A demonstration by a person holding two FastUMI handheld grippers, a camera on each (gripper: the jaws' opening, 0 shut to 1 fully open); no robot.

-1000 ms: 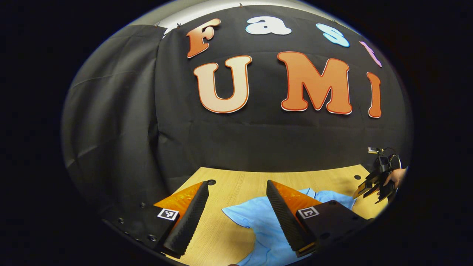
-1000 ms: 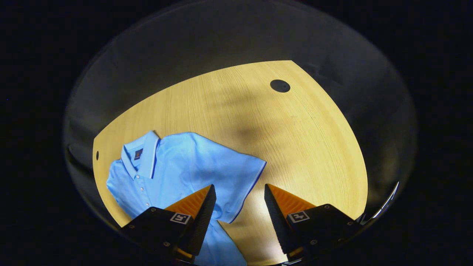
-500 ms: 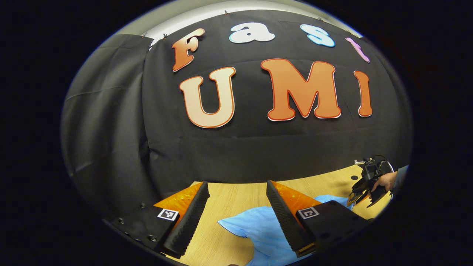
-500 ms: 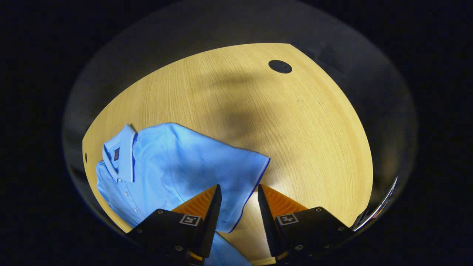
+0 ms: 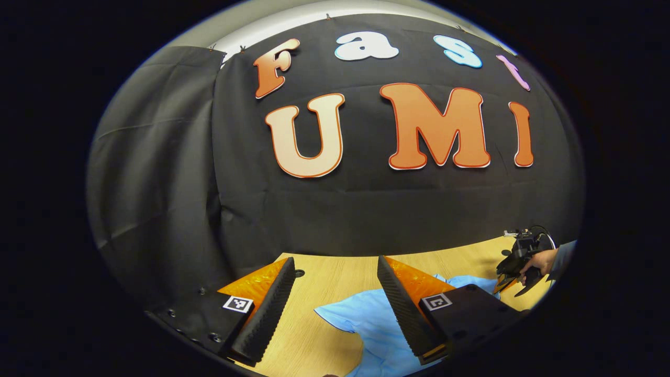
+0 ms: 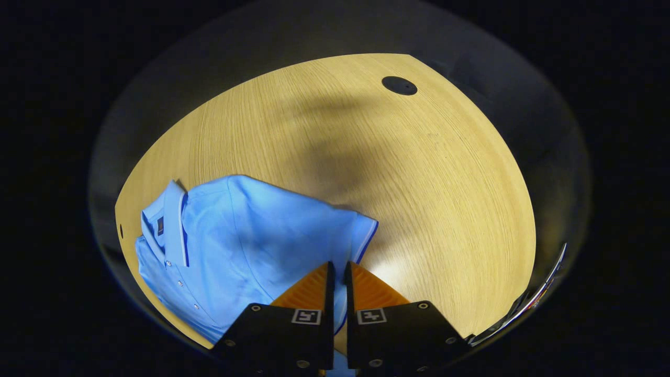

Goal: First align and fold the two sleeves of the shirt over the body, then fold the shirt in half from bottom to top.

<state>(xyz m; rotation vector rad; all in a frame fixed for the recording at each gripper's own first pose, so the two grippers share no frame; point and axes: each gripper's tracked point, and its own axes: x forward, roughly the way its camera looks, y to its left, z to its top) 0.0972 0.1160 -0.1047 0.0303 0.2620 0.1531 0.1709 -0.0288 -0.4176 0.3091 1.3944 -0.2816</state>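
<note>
Closing since a second ago, the right gripper [image 6: 338,272] now pinches the shirt's [image 6: 235,235] sleeve hem [image 6: 366,238]; the left gripper [image 5: 335,293] hangs spread above the other sleeve [image 5: 356,319].

The left gripper [image 5: 335,293] is hovering with its 2 fingers spread wide. The right gripper [image 6: 338,272] is pinching its fingers nearly together on a sleeve hem [image 6: 366,238]; a hand [image 5: 536,260] is holding it.

Black cloth wall [image 5: 366,209]; light wooden table [image 6: 419,173].
</note>
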